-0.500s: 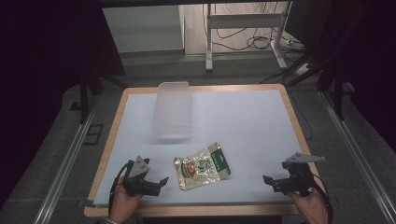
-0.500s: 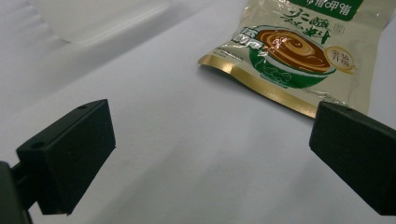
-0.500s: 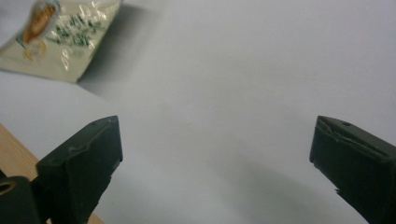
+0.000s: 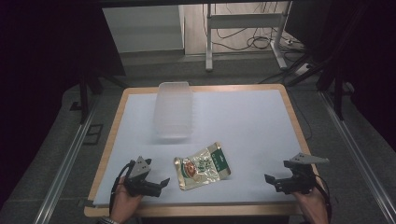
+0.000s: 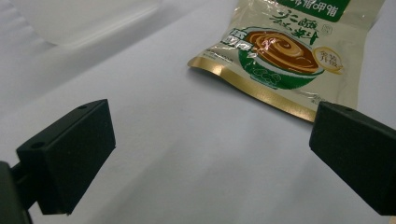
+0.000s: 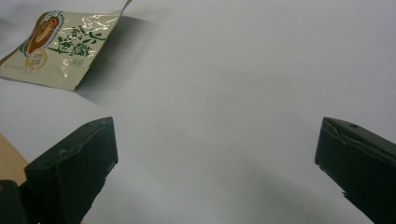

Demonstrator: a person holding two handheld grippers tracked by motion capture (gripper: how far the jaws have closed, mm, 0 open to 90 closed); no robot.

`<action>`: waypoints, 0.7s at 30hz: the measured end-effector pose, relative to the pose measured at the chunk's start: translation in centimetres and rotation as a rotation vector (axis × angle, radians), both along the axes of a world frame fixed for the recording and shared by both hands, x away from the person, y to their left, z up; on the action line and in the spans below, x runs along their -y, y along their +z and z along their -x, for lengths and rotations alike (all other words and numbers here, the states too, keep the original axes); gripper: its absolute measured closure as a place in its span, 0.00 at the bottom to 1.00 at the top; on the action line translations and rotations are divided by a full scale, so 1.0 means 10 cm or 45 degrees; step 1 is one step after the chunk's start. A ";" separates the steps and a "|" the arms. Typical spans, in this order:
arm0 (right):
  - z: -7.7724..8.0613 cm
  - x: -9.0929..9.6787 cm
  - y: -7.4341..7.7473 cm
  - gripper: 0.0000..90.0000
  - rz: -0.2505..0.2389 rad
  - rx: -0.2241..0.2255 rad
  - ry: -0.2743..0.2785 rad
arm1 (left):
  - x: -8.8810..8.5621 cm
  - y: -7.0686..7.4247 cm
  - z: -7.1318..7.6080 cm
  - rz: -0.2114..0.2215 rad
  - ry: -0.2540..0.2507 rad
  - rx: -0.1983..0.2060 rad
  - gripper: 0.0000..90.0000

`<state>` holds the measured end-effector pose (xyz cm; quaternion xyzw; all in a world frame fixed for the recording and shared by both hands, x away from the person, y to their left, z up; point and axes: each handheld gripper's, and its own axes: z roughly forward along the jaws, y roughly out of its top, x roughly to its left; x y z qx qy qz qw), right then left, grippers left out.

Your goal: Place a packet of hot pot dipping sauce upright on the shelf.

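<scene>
Lying flat, glossy crinkled foil pouch (image 4: pixel 202 166), smooth white table (image 4: pixel 243 126)

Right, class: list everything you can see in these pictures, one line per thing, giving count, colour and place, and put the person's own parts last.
Food pouch: one, gold and cream with a green band and a bowl picture, lying flat near the front of the table, nearer the left gripper.
Plastic container: one, clear, at the back of the table, left of centre.
Table: one, white top with a wooden rim.
Metal stand: one, pale grey, on the floor behind the table, cables around it.
Left gripper: one, black, front left, jaws open, empty.
Right gripper: one, black, front right, jaws open, empty.
</scene>
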<state>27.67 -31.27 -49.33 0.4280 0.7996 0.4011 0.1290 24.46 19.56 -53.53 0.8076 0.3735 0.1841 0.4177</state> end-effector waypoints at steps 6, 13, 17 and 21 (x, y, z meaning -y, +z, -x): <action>-0.01 0.00 -0.01 0.00 0.007 0.011 -0.005 | 0.00 0.00 0.00 -0.003 -0.005 -0.003 0.00; 0.00 -0.03 -0.02 0.00 0.014 0.037 -0.010 | 0.00 0.00 0.00 0.007 -0.005 0.003 0.00; 0.00 -0.06 -0.01 0.00 0.052 0.073 0.027 | 0.01 0.00 0.00 0.003 -0.012 0.001 0.00; 0.01 -0.11 -0.01 0.00 0.085 0.083 0.068 | 0.01 0.00 0.00 0.002 -0.013 0.000 0.00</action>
